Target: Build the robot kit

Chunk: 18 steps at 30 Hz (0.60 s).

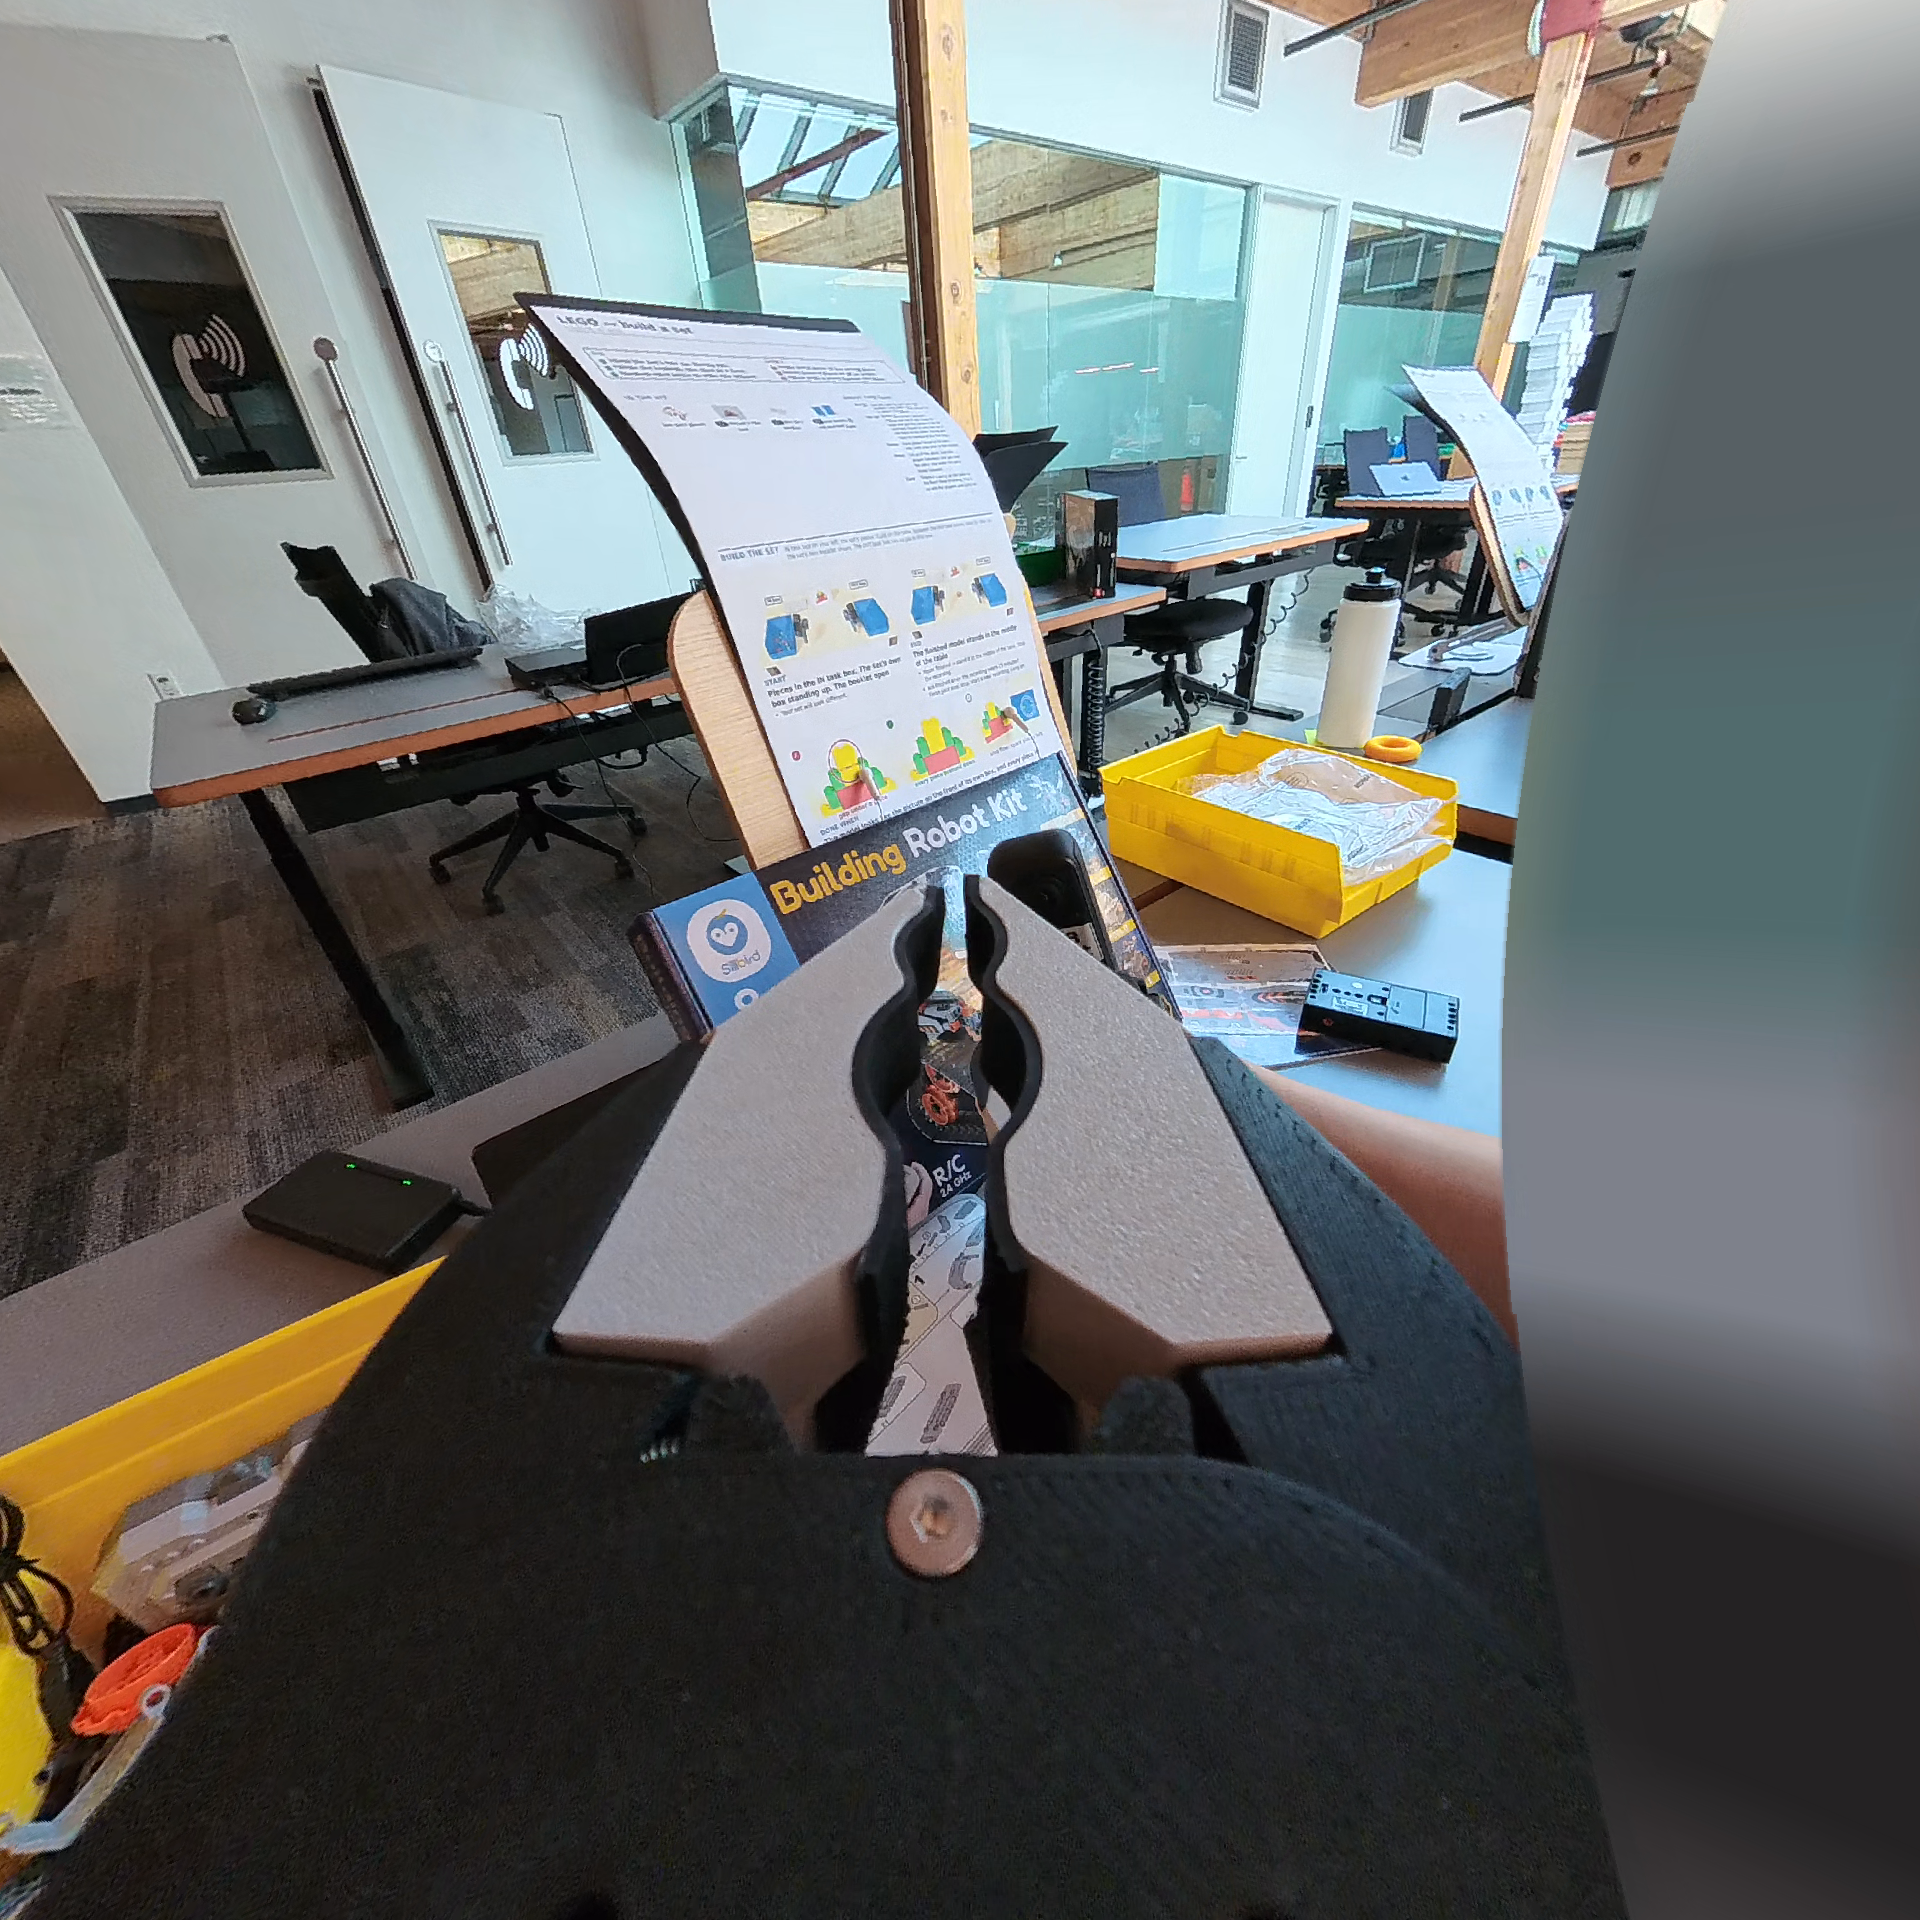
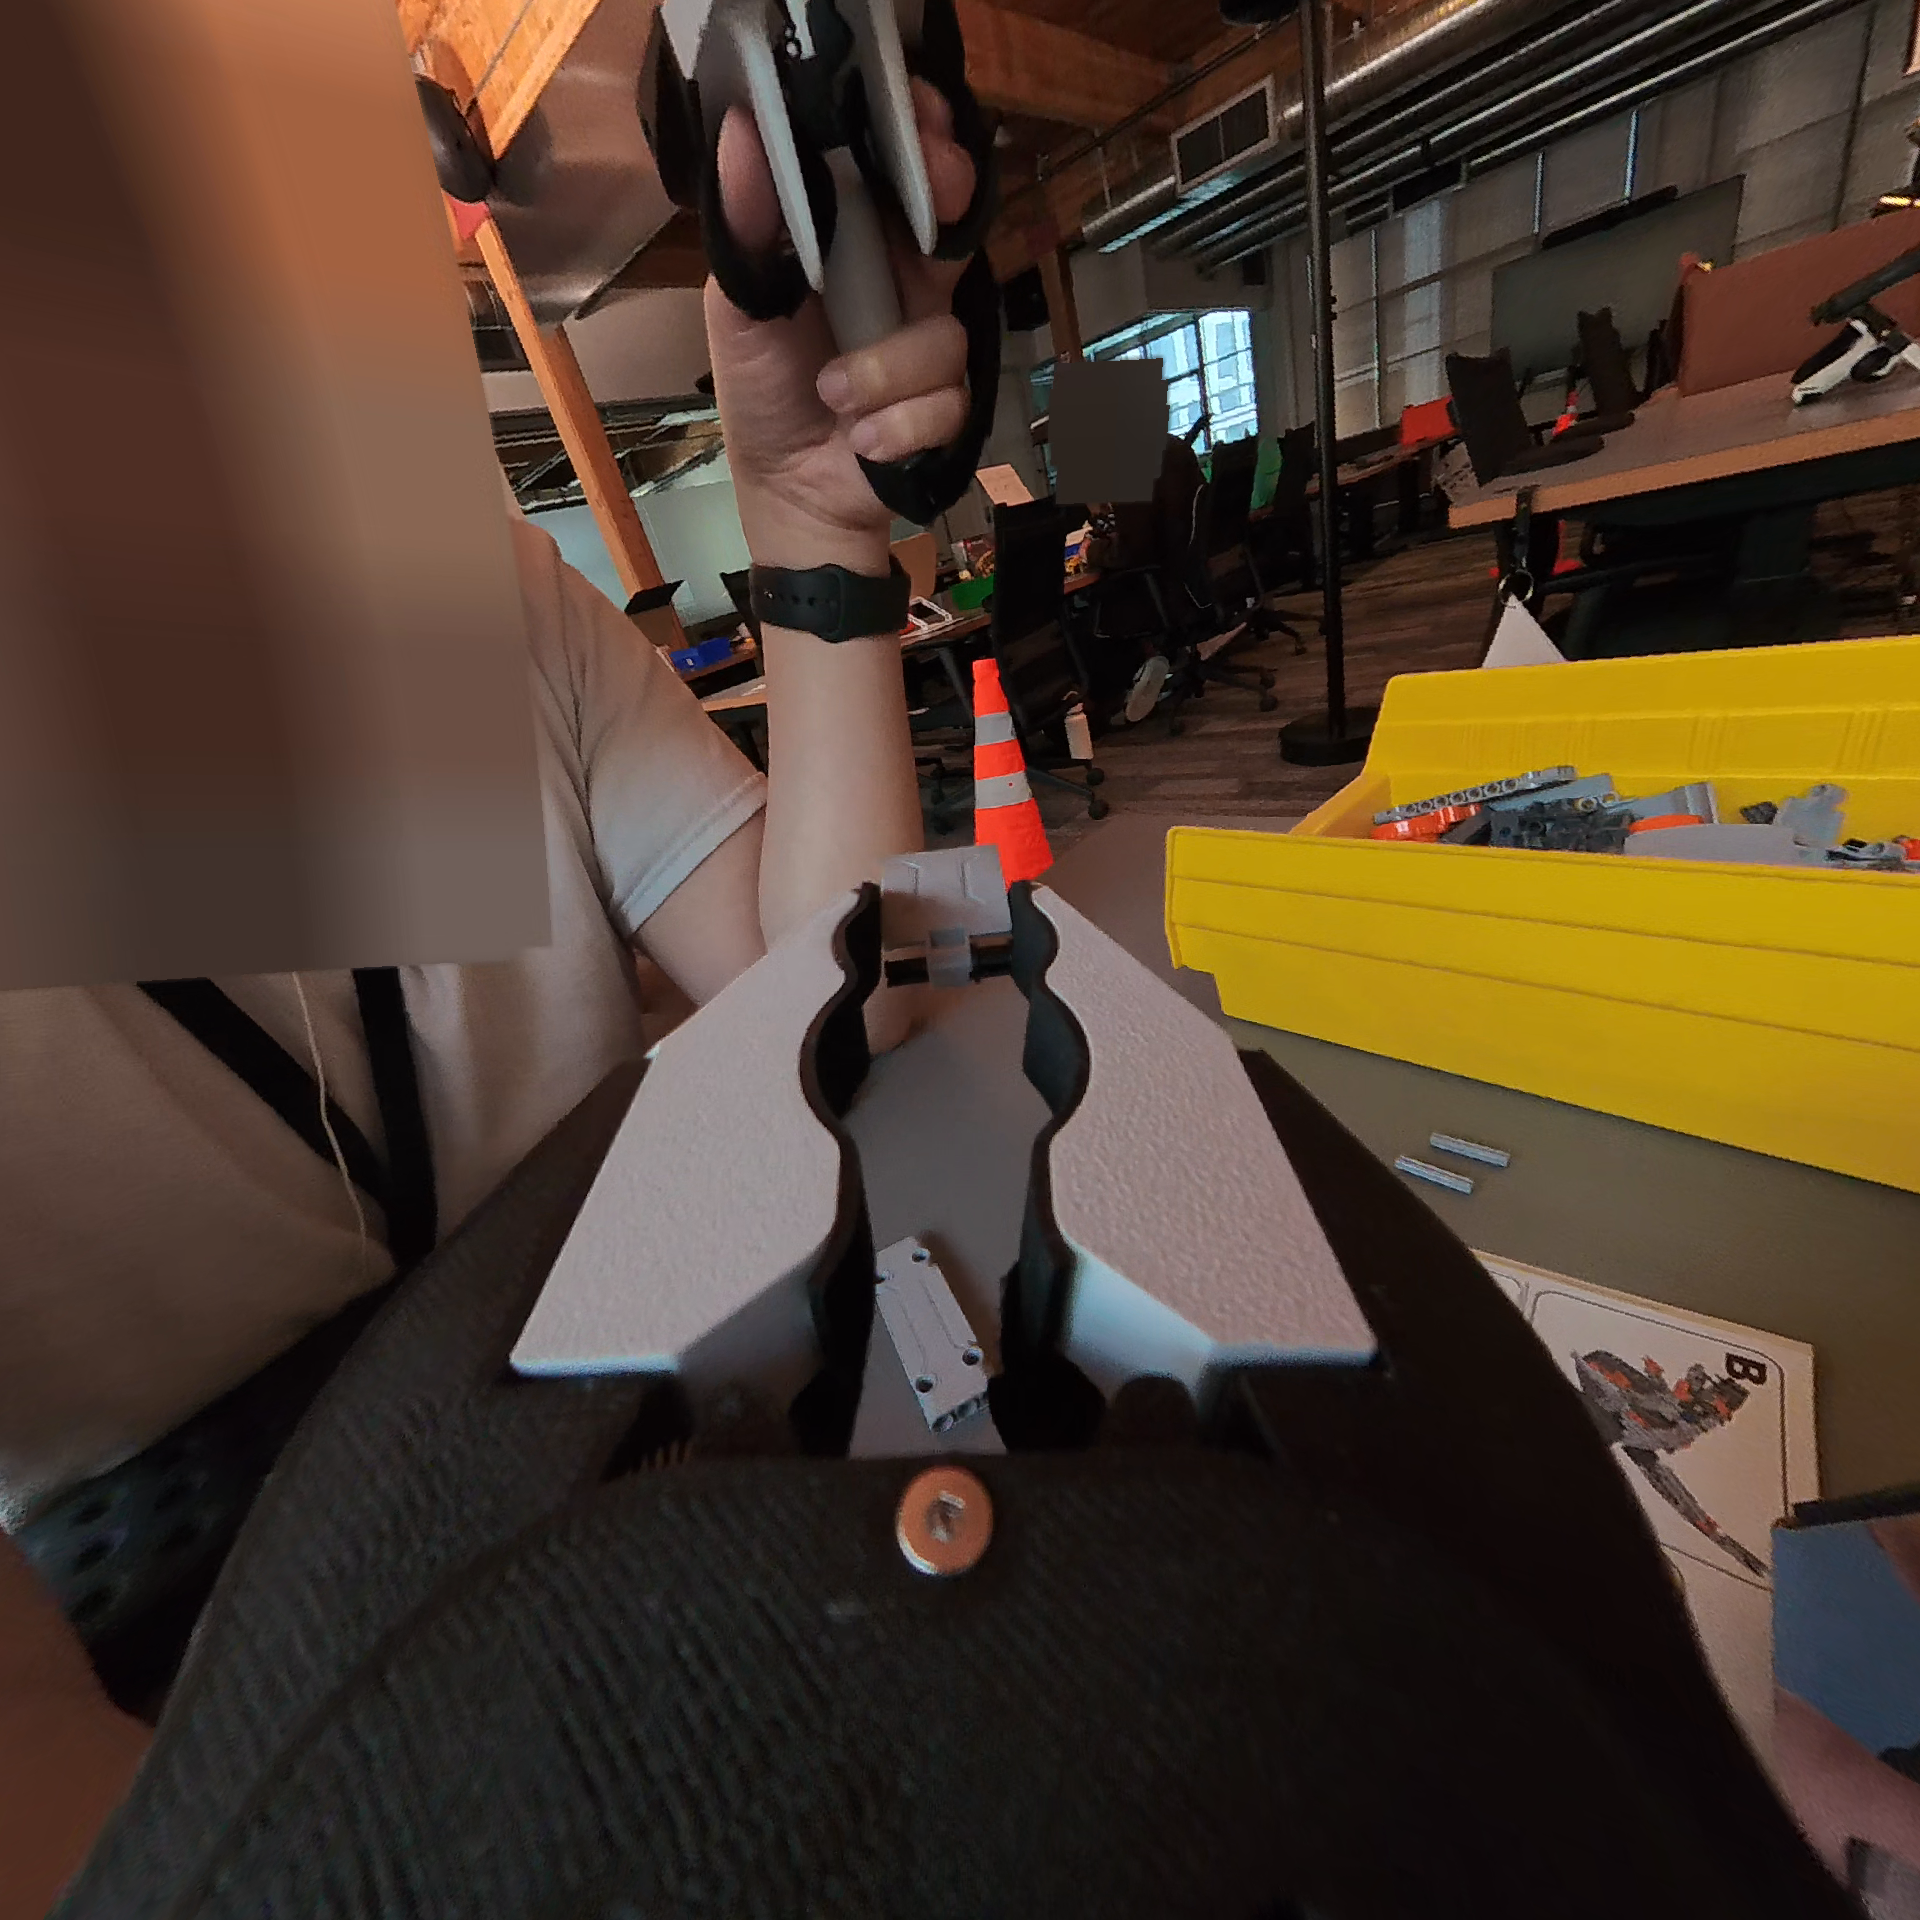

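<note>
Your right gripper (image 2: 943, 925) is clamped on one small grey brick assembly (image 2: 943, 914) at its fingertips, held above the table (image 2: 1351, 1226), where one grey panel piece (image 2: 928, 1335) and two short grey pins (image 2: 1449, 1162) lie loose. Beside them one yellow bin (image 2: 1507, 956) holds many unsorted parts. Your left gripper (image 1: 954, 896) is raised, nearly closed and empty, facing the kit box (image 1: 831, 883).
</note>
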Tool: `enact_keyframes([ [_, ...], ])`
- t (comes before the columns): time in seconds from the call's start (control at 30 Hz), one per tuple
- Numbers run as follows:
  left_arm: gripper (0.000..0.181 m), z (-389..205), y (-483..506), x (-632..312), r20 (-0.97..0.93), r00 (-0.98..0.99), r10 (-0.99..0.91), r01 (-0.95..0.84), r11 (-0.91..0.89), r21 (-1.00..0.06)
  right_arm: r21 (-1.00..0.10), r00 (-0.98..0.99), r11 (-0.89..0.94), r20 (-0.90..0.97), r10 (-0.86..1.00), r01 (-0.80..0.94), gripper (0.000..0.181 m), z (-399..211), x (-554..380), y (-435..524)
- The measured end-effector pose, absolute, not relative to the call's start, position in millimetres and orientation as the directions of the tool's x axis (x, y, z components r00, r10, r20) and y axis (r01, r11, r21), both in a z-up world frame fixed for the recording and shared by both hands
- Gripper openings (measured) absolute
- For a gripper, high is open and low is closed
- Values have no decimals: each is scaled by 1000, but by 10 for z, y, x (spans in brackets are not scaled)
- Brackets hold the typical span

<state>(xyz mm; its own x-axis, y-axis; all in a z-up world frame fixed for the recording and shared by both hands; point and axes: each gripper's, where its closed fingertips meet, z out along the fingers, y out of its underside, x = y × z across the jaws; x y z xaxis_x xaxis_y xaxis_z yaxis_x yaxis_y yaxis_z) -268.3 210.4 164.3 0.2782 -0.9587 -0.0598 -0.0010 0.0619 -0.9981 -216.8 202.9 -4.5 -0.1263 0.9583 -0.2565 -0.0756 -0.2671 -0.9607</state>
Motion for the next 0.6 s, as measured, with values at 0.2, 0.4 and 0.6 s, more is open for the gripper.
enact_keyframes([
  [0.2,2,1653,2113,-2703,-55,282,-958,6,59,-998,-970,-109,-244,-241,965,-19,24,-86,-2249,2008],
  [0.4,2,1631,2108,-2688,-56,277,-959,-8,56,-998,-969,-107,-244,-240,965,-27,24,-73,-2228,2014],
  [0.6,2,1633,2097,-2686,-58,275,-960,-8,58,-998,-970,-108,-241,-235,966,-38,24,-50,-2203,2010],
])
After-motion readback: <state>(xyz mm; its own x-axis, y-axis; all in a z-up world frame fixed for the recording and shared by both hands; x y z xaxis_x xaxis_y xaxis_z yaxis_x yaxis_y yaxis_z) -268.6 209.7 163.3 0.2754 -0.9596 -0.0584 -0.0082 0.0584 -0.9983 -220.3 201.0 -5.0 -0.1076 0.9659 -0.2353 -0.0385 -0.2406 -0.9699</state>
